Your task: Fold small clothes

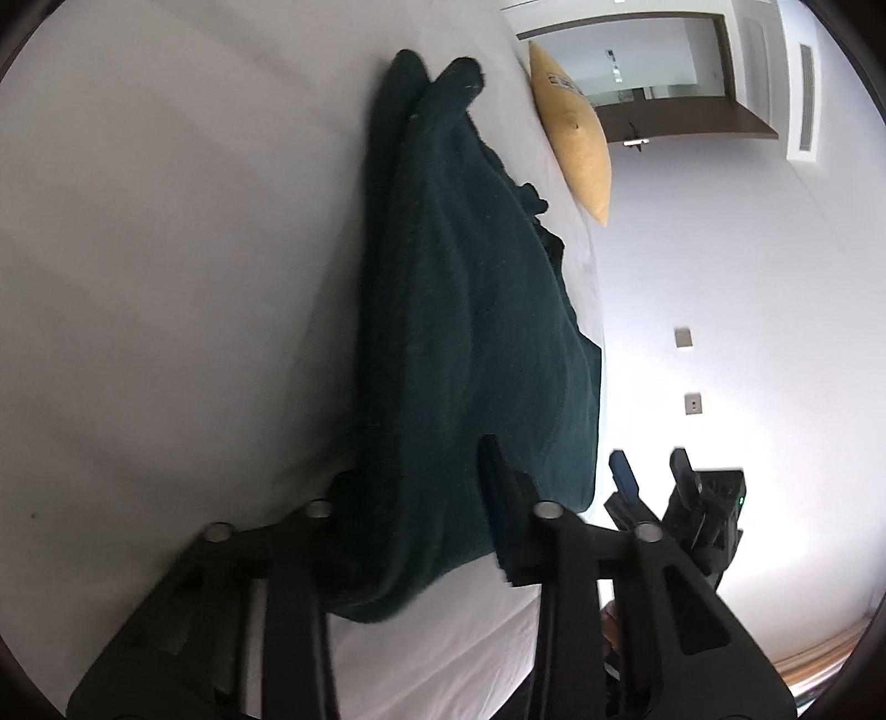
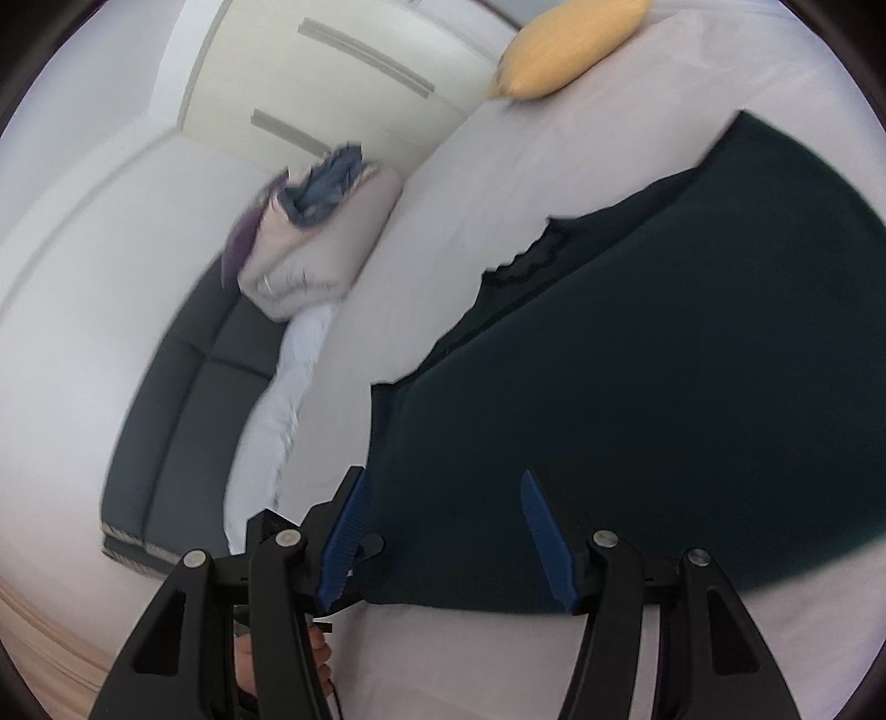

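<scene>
A dark green garment (image 1: 465, 310) lies on the white bed (image 1: 166, 277), partly folded over itself. My left gripper (image 1: 415, 471) stands with its jaws wide around the garment's near edge, and the cloth drapes between the fingers. In the right wrist view the same garment (image 2: 664, 360) spreads across the bed (image 2: 498, 183). My right gripper (image 2: 443, 487) is open, its blue-padded fingers (image 2: 343, 531) straddling the garment's near corner. The right gripper also shows in the left wrist view (image 1: 653, 482), just past the garment's edge.
A yellow pillow (image 1: 576, 138) lies at the head of the bed, also in the right wrist view (image 2: 559, 50). A pile of folded clothes (image 2: 315, 232) sits at the bed's edge. A dark sofa (image 2: 183, 399) stands beside the bed.
</scene>
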The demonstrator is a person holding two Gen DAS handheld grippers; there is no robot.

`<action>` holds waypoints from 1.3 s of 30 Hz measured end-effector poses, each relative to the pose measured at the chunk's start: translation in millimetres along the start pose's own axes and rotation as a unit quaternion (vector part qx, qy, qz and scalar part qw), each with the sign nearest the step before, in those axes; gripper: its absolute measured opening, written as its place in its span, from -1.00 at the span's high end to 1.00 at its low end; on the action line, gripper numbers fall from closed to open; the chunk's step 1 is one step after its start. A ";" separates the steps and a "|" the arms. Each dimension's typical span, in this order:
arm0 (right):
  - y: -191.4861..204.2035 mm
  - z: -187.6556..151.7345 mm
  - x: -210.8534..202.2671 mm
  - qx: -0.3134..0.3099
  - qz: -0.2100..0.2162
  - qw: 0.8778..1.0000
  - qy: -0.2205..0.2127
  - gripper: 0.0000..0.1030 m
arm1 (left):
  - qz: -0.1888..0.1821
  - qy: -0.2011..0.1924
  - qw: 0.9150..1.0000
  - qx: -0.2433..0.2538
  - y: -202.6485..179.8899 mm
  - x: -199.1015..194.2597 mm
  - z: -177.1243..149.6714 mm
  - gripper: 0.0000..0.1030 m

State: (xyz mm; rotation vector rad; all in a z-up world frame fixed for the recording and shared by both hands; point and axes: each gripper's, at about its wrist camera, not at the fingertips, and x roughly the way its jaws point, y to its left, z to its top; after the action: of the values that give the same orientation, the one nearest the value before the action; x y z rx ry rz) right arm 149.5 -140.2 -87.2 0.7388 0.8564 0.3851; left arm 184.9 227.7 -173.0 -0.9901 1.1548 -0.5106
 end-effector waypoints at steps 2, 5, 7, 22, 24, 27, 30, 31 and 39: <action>4.4 5.1 18.0 -0.005 -0.006 1.000 0.019 -0.18 | -0.004 -0.004 1.000 -0.005 1.7 1.4 -2.0 0.70; 9.1 12.9 50.0 -0.013 -0.007 0.999 0.052 -0.18 | -0.018 -0.022 1.000 -0.013 0.8 -2.0 -4.2 0.72; 6.2 15.8 69.6 -0.009 -0.014 0.997 0.073 -0.18 | -0.017 -0.034 0.999 -0.010 -3.8 -7.0 -6.5 0.73; -56.4 57.6 54.1 0.096 0.108 0.986 0.084 -0.50 | 0.092 -0.022 0.974 0.206 -165.2 86.1 -43.8 0.73; -57.1 67.8 49.1 0.092 0.121 0.985 0.080 -0.61 | 0.113 -0.011 0.969 0.220 -169.5 111.7 -51.9 0.73; -51.2 80.0 52.2 0.070 0.122 0.986 0.094 -0.73 | 0.129 -0.001 0.965 0.228 -170.3 133.3 -59.6 0.73; -43.1 85.1 66.4 0.049 0.098 0.988 0.110 -0.73 | 0.147 -0.004 0.959 0.242 -173.9 139.6 -64.0 0.73; -40.9 85.7 72.9 0.046 0.089 0.988 0.118 -0.73 | 0.154 -0.005 0.956 0.249 -176.0 140.8 -65.5 0.73; -6.6 84.7 95.7 -0.044 0.019 0.993 0.112 -0.16 | 0.180 -0.008 0.946 0.270 -190.4 151.3 -75.6 0.73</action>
State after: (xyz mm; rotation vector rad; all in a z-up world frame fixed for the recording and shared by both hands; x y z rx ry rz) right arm 275.1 -125.5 -107.0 0.6388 1.0316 0.5440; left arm 196.4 -14.2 -93.9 -0.2990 1.0669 -0.4835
